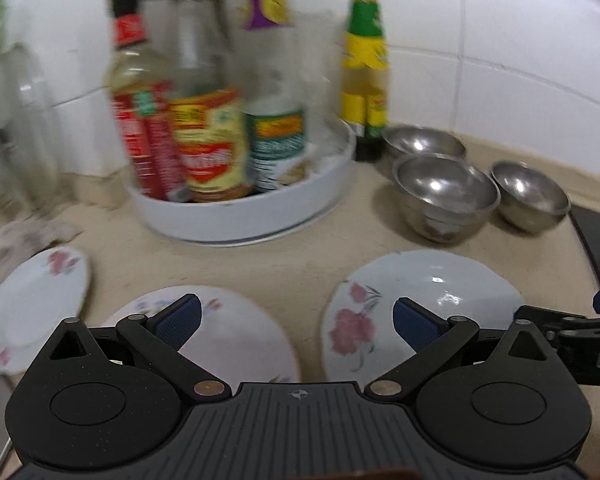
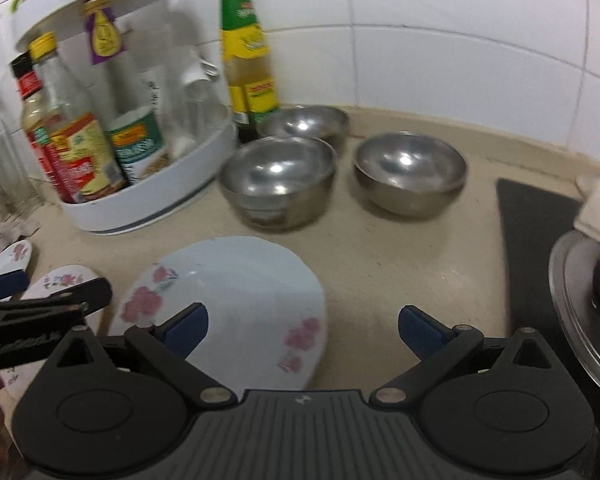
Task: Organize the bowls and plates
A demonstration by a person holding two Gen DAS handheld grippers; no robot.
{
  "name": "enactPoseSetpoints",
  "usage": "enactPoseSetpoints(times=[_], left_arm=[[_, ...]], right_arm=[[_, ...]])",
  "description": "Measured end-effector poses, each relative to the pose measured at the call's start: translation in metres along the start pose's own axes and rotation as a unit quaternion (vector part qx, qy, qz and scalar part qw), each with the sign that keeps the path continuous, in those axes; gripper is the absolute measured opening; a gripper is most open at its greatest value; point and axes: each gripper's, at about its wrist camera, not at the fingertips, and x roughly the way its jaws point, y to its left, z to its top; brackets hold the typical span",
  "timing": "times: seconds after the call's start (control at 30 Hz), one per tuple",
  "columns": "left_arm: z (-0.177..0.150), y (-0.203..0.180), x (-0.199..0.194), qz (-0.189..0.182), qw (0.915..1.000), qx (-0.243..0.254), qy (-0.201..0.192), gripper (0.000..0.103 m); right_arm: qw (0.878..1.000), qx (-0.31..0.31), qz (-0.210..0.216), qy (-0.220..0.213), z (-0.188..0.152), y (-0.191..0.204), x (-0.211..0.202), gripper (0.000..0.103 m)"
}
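While both views are blurred, the layout on the beige table can still be read. At the far left in the left wrist view lies a small flowered plate, with a crumpled patterned cloth just behind it. Next to it, under the left tool, lies a second flowered plate; this tool's blue-padded fingers are spread wide and hold nothing, one pad over that plate and the other over the plate to its right. That third plate, pale blue-white with pink flowers, lies flat on the table, apart from the second.

Behind the plates stands a white round rack filled with sauce bottles, and just beside its right edge a tall green-and-yellow bottle stands against the tiled wall. Right of that bottle sit three steel bowls: one at the back, a stack of bowls in front of it, and a single bowl to the right, close to the stack but apart from it.

The right tool is likewise wide open and empty, its left pad above the pale plate's near part. At the far right a dark mat lies on the table, with a metal lid at the frame edge.
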Motion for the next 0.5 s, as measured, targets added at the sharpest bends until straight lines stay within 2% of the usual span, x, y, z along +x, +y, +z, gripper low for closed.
enactPoseSetpoints(times=[0.13, 0.3, 0.37, 0.4, 0.43, 0.47, 0.5], left_arm=[[0.006, -0.008, 0.021, -0.026, 0.9990, 0.031, 0.018, 0.103], [0.012, -0.016, 0.045, -0.054, 0.9955, 0.064, 0.043, 0.099], [0.012, -0.016, 0.052, -0.070, 0.9935, 0.069, 0.057, 0.092], [0.012, -0.016, 0.056, -0.079, 0.9923, 0.072, 0.063, 0.088], [0.012, -0.016, 0.060, -0.091, 0.9905, 0.072, 0.073, 0.079], [0.012, -0.015, 0.063, -0.103, 0.9888, 0.070, 0.083, 0.074], [0.012, -0.014, 0.066, -0.118, 0.9864, 0.064, 0.094, 0.073]], right_arm=[[1.000, 0.014, 0.004, 0.013, -0.002, -0.010, 0.005, 0.090], [0.998, 0.036, 0.022, 0.044, -0.004, -0.015, 0.013, 0.064], [0.997, 0.046, 0.033, 0.054, -0.005, -0.016, 0.016, 0.047], [0.996, 0.050, 0.041, 0.059, -0.006, -0.015, 0.017, 0.045], [0.995, 0.053, 0.048, 0.064, -0.007, -0.015, 0.018, 0.043], [0.995, 0.057, 0.052, 0.069, -0.007, -0.014, 0.019, 0.042], [0.994, 0.063, 0.057, 0.074, -0.008, -0.014, 0.021, 0.042]])
